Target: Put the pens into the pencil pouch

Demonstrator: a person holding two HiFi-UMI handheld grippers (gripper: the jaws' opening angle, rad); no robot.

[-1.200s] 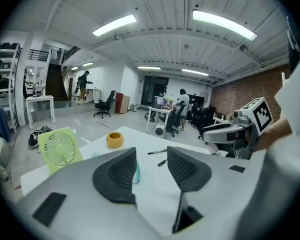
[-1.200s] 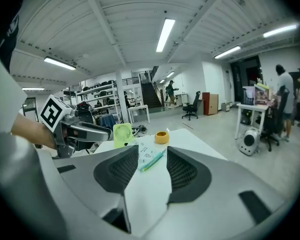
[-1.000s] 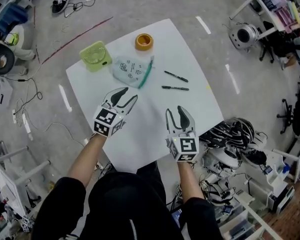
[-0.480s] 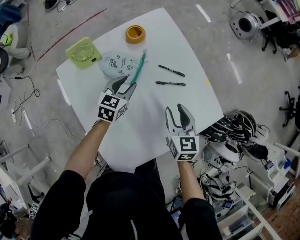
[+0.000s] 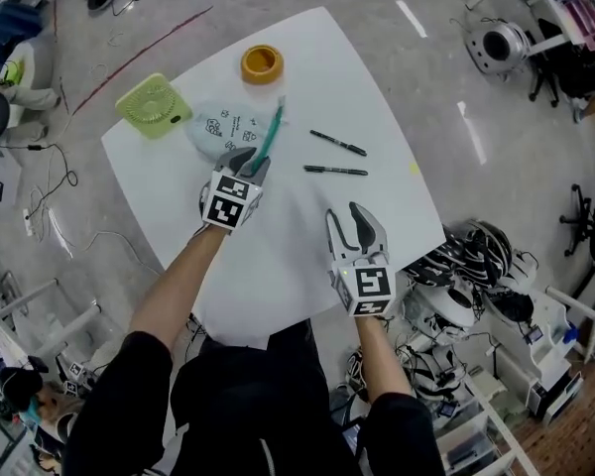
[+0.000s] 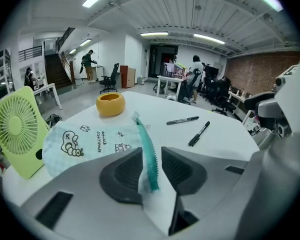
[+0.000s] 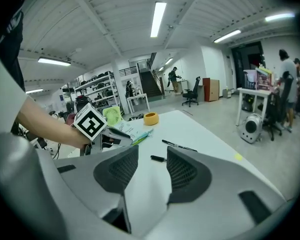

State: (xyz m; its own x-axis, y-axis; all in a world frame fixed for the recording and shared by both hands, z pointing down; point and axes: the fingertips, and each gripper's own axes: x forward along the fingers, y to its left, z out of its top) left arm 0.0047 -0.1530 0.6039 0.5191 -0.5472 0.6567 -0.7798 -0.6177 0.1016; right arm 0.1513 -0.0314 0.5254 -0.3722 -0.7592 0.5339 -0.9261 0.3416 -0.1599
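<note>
A pale blue pencil pouch [image 5: 221,127] with a teal zipper [image 5: 270,137] lies flat at the far middle of the white table [image 5: 278,266]. My left gripper [image 5: 246,159] is down at the pouch's near end. In the left gripper view its jaws [image 6: 151,171] are closing with the zipper's [image 6: 149,151] end between them; a gap still shows beside it. Two black pens [image 5: 338,143] [image 5: 335,171] lie to the right of the pouch, apart from both grippers. My right gripper [image 5: 354,218] hovers open and empty over the table's near right part, pointing towards the pens [image 7: 179,146].
An orange tape roll [image 5: 261,63] and a small green fan [image 5: 153,106] stand at the table's far left. Helmets and cables lie on the floor close to the table's right corner [image 5: 476,266]. People and office chairs are far off in the room.
My left gripper has moved forward and down from mid-table to the pouch's zipper end, and its jaws have narrowed. The right gripper has dropped a little and stays open.
</note>
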